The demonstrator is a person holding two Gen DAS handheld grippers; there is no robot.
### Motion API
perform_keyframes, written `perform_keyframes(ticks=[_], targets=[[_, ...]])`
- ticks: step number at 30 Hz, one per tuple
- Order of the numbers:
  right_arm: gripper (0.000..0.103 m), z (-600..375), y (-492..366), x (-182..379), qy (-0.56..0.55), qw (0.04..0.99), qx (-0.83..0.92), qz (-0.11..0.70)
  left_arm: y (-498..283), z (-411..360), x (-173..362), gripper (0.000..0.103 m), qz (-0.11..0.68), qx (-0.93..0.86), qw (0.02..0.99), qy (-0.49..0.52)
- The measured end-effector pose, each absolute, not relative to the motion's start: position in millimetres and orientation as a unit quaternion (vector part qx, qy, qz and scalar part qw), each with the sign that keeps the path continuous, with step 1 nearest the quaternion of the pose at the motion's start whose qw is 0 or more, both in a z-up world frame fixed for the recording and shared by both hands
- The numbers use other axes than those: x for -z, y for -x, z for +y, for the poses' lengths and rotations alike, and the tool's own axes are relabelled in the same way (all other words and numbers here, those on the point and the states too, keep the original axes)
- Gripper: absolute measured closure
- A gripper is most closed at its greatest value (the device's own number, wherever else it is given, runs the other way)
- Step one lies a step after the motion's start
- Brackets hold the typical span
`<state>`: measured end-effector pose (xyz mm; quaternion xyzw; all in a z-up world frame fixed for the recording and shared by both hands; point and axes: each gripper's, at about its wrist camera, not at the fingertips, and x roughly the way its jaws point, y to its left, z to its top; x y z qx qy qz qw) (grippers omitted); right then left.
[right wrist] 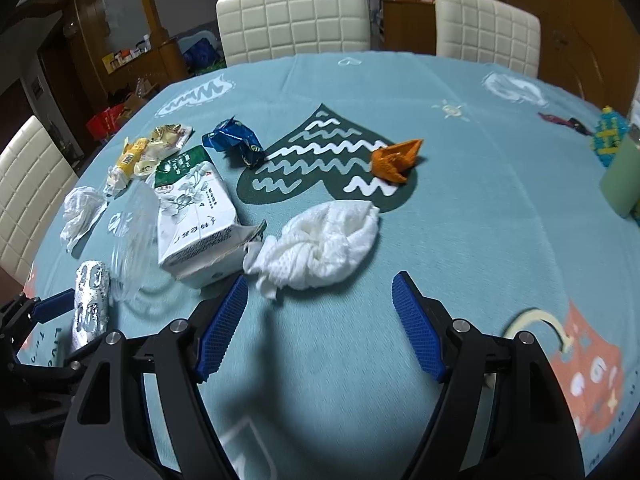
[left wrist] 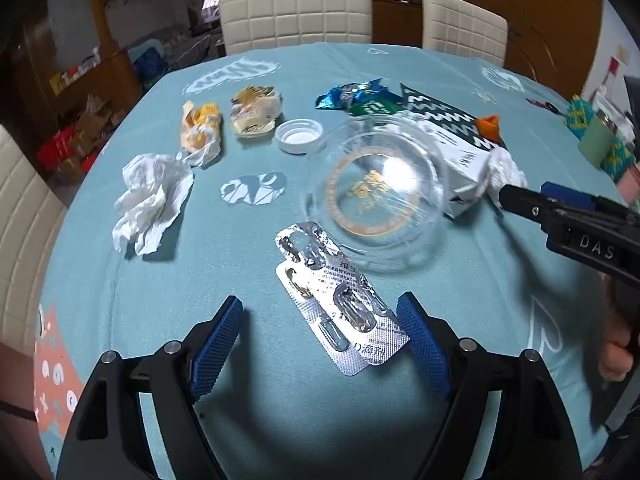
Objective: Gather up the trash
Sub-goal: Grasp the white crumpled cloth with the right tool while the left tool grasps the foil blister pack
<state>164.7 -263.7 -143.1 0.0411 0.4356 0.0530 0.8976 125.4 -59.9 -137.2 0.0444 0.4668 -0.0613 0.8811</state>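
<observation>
Two silver blister packs (left wrist: 336,304) lie overlapped on the teal tablecloth (left wrist: 248,248), their near end between the fingers of my left gripper (left wrist: 320,312), which is open and not pressing on them. My right gripper (right wrist: 320,284) is open just short of a crumpled white tissue (right wrist: 320,240). Left of that tissue lies a torn white-and-green carton (right wrist: 196,216). Other litter: a second tissue (left wrist: 150,200), yellow wrappers (left wrist: 200,128), a blue foil wrapper (right wrist: 236,142), an orange wrapper (right wrist: 396,160) and a white cap (left wrist: 299,135).
A clear plastic bowl (left wrist: 380,196) sits between the blister packs and the carton. A pale green cup (right wrist: 622,176) and a blue-yellow knitted piece (right wrist: 610,132) stand at the right edge. Cream padded chairs (right wrist: 292,20) ring the round table.
</observation>
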Motion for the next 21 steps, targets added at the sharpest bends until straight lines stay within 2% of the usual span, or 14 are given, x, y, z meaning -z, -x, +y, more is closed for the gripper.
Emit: perform_keyframes(ticks=[2, 3, 6, 7, 9, 11, 21], targets=[[0.028, -261, -171, 146, -0.039, 0.897, -0.052, 0.438, -129, -54, 136, 0.031, 0.463, 0.052, 0.884, -0.039], [0.033, -261, -174, 148, -0.038, 0.897, -0.048, 0.438, -128, -52, 135, 0.039, 0.460, 0.049, 0.886, -0.036], [0.067, -257, -174, 150, -0.026, 0.901, -0.043, 0.432, -129, -46, 131, 0.062, 0.456, 0.047, 0.888, -0.027], [0.072, -257, -172, 149, -0.023, 0.902, -0.044, 0.429, -129, -44, 131, 0.071, 0.456, 0.048, 0.888, -0.025], [0.075, -258, -169, 147, -0.028, 0.905, -0.042, 0.423, -129, -41, 131, 0.073, 0.456, 0.048, 0.889, -0.020], [0.075, -259, -164, 143, -0.027, 0.909, -0.035, 0.415, -129, -40, 128, 0.082, 0.450, 0.052, 0.891, -0.013], [0.075, -233, -135, 111, 0.002, 0.925, -0.057, 0.376, -110, -23, 107, 0.084, 0.414, 0.063, 0.908, 0.001]])
